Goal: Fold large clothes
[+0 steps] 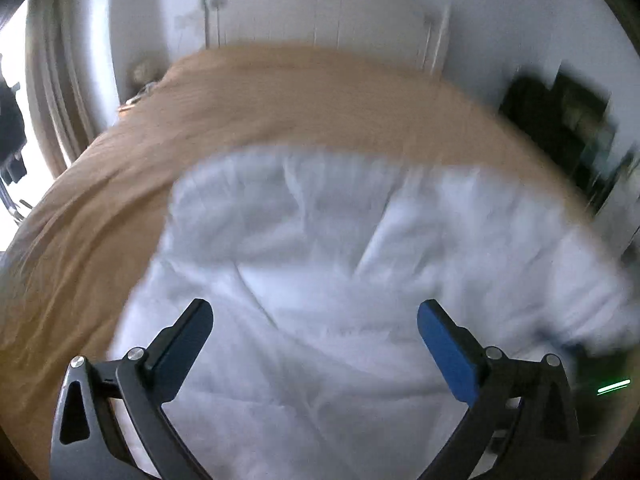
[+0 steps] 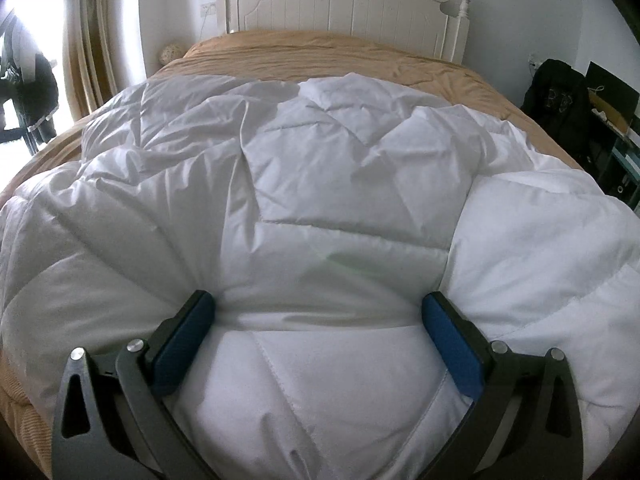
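Each hand-held gripper [image 1: 315, 314] [image 2: 319, 306] has black arms, silver screws, blue pads [image 2: 452, 342].

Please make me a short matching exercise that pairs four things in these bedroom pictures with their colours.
Things:
1. quilt
2. bed sheet
3. headboard
4. garment hanging at the right

Colours:
a. black
b. tan
c. white, puffy and quilted
d. cream with carved trim

Pairs: 1-c, 2-b, 3-d, 4-a
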`<state>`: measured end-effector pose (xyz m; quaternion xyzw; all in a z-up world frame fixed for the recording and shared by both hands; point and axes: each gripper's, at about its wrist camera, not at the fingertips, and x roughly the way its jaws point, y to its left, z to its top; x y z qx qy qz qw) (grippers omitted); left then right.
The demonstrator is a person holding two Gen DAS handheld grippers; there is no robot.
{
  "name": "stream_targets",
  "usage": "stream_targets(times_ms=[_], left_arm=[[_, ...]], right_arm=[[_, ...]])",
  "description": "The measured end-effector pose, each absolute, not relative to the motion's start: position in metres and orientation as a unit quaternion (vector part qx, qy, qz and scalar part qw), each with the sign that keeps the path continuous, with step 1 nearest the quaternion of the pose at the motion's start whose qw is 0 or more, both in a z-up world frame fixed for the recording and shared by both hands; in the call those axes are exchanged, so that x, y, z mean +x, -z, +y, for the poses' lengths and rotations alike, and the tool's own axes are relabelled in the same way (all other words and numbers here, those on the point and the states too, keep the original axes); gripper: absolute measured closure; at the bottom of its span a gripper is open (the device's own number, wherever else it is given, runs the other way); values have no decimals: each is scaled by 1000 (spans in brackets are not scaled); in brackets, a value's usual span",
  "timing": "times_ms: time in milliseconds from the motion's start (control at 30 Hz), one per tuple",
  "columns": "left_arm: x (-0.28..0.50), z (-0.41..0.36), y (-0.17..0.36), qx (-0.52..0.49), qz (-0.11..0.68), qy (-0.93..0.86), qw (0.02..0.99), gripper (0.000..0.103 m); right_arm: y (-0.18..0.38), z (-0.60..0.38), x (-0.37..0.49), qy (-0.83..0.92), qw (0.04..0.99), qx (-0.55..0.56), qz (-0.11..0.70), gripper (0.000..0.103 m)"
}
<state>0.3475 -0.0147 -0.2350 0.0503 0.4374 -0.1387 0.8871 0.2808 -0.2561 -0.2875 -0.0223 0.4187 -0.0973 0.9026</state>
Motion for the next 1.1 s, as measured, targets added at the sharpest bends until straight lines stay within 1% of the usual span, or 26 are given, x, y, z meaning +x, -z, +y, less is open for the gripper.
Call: stream_targets(times_ms=[33, 67, 133, 200, 300, 367, 433, 533, 600, 733, 800, 867, 900, 1000, 1100], left_arm=[[354, -18, 261, 59, 467, 119, 874, 0], [357, -15, 276, 46, 473, 115, 872, 0], [357, -8, 277, 21, 455, 122, 882, 0], [359, -8, 278, 25, 460, 127, 878, 0], [359, -6, 277, 24, 459, 129, 878, 0], [359, -7, 277, 24, 458, 128, 880, 0], [358, -8, 278, 23, 457, 130, 880, 0], [360, -8, 281, 23, 456, 133, 880, 0], [360, -7, 282, 24, 453, 134, 881, 0], [360, -5, 283, 29, 454, 143, 879, 0], [359, -3, 282, 29, 454, 149, 878, 0], [360, -3, 282, 28, 454, 148, 878, 0], [357, -3, 281, 27, 453, 147, 879, 0], [356, -2, 281, 24, 451, 146, 880, 0], [356, -2, 279, 27, 451, 149, 880, 0]], right_arm=[[288, -257, 283, 96, 902, -20, 421, 0], [290, -258, 282, 94, 901, -16, 424, 0], [282, -262, 277, 92, 898, 4, 430, 0], [266, -265, 264, 90, 901, 16, 425, 0], [237, -264, 260, 84, 909, -9, 408, 0], [222, -266, 279, 93, 907, -24, 410, 0], [220, -279, 322, 111, 888, -19, 446, 0], [249, -303, 384, 131, 843, -10, 522, 0], [272, -327, 423, 144, 816, 22, 560, 0], [274, -373, 478, 186, 805, 84, 558, 0], [270, -391, 491, 218, 793, 72, 565, 0], [258, -409, 487, 262, 784, 72, 558, 0], [246, -416, 475, 269, 792, 87, 541, 0], [220, -412, 426, 215, 827, 120, 505, 0], [221, -397, 362, 185, 832, 103, 513, 0]])
